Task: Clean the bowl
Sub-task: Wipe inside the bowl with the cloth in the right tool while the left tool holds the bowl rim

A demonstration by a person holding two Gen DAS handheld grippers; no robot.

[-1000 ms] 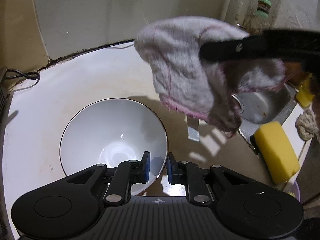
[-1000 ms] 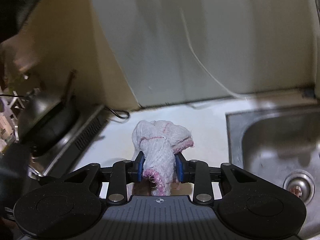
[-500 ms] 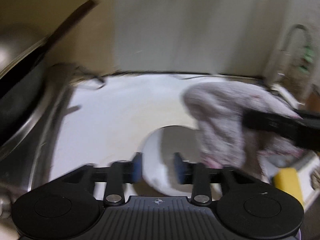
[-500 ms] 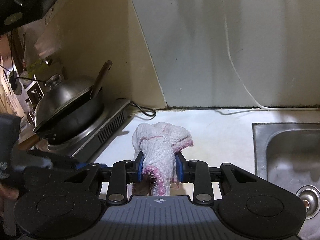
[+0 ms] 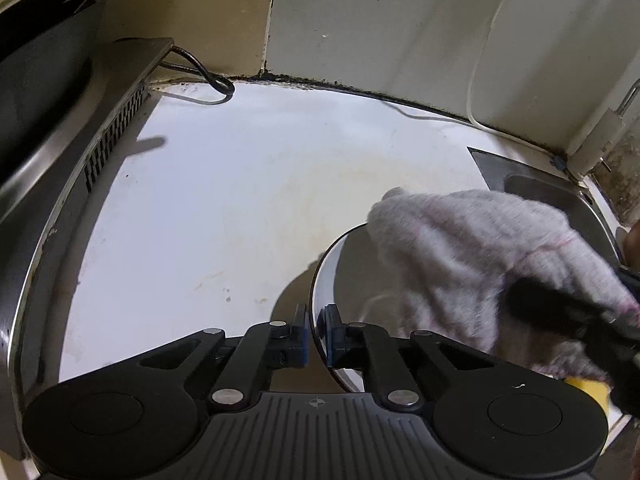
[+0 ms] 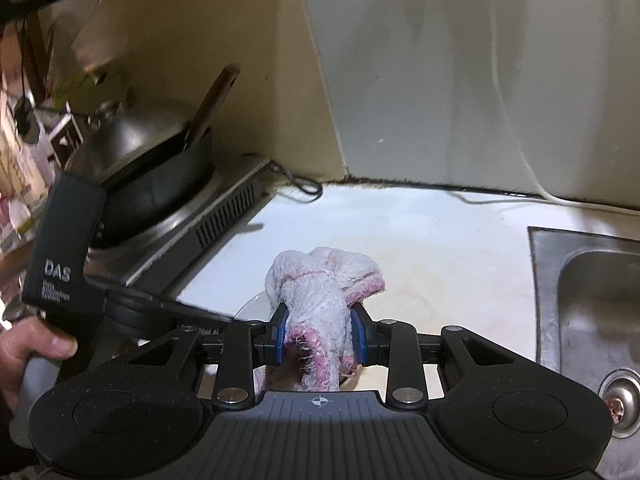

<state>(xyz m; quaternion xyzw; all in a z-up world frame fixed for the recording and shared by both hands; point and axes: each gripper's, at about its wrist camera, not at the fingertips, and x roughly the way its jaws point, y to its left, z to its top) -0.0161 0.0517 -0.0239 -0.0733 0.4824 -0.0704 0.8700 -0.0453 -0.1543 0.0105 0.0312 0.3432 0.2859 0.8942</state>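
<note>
A white bowl (image 5: pixel 348 280) stands on the pale counter (image 5: pixel 240 200), low and right in the left wrist view. My left gripper (image 5: pixel 316 340) has its jaws closing tight on the bowl's near left rim, one blue pad on each side of it. A white cloth with pink edging (image 5: pixel 460 256) hangs over the bowl's inside. My right gripper (image 6: pixel 320 340) is shut on that cloth (image 6: pixel 320 280), and one of its black fingers (image 5: pixel 560 312) shows at the right. In the right wrist view only a sliver of the bowl's rim (image 6: pixel 250 304) shows beside the cloth.
A steel stove with a black wok (image 6: pixel 152 168) fills the left side, with a dark cord (image 5: pixel 208 80) behind it. A steel sink (image 6: pixel 592 300) lies at the right. A yellow sponge (image 5: pixel 588 390) peeks out below the cloth. A hand (image 6: pixel 32 352) holds the left gripper's body.
My left gripper slid from the bowl's front to its left rim, opened, then closed on it. The right gripper brought the cloth down from above the counter to over the bowl.
</note>
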